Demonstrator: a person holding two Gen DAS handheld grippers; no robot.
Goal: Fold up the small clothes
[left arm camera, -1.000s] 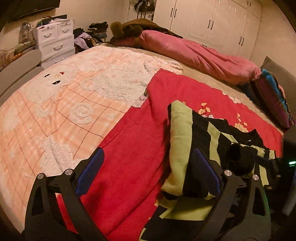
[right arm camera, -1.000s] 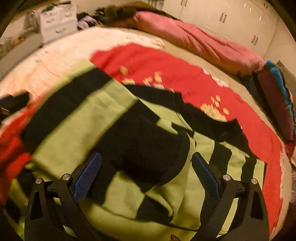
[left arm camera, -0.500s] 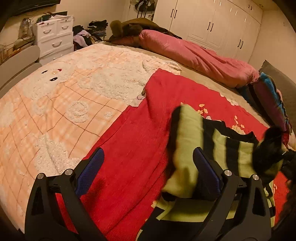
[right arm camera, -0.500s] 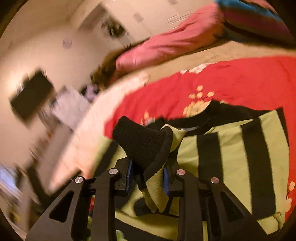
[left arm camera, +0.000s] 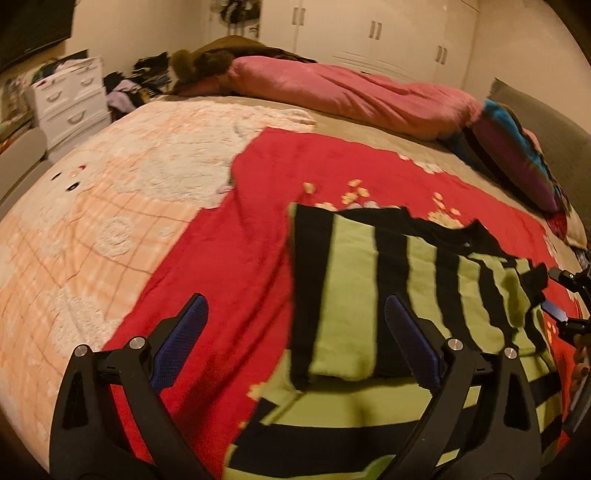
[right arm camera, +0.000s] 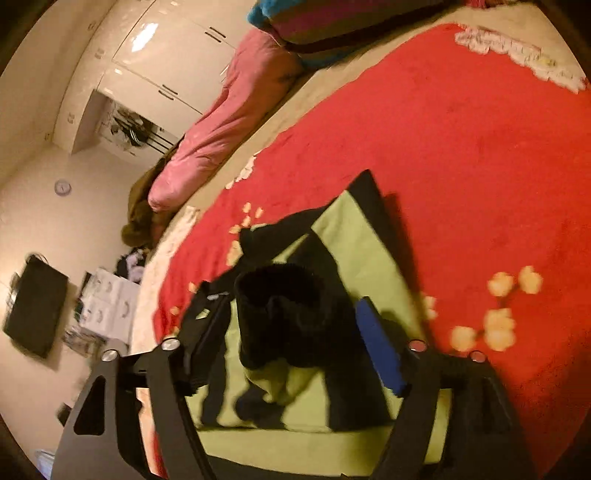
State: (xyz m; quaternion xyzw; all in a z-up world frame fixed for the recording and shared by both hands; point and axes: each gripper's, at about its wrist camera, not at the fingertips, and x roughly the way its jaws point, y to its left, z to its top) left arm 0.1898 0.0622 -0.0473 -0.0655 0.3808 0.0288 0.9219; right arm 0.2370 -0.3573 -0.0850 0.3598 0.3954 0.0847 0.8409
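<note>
Your right gripper [right arm camera: 295, 332] is opening, dropping the black ribbed cuff [right arm camera: 288, 314] it carried across the green-and-black striped sweater [left arm camera: 388, 295]; sleeve folded. Left gripper [left arm camera: 295, 343] stays apart, empty.

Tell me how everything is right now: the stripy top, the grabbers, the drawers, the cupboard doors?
Stripy top: lying on the red blanket, one sleeve folded across.
Cuff: between the right grabber's jaws, not pinched.
Left grabber: open, empty.
Right grabber: opening.
Drawers: shut.
Cupboard doors: shut.
</note>
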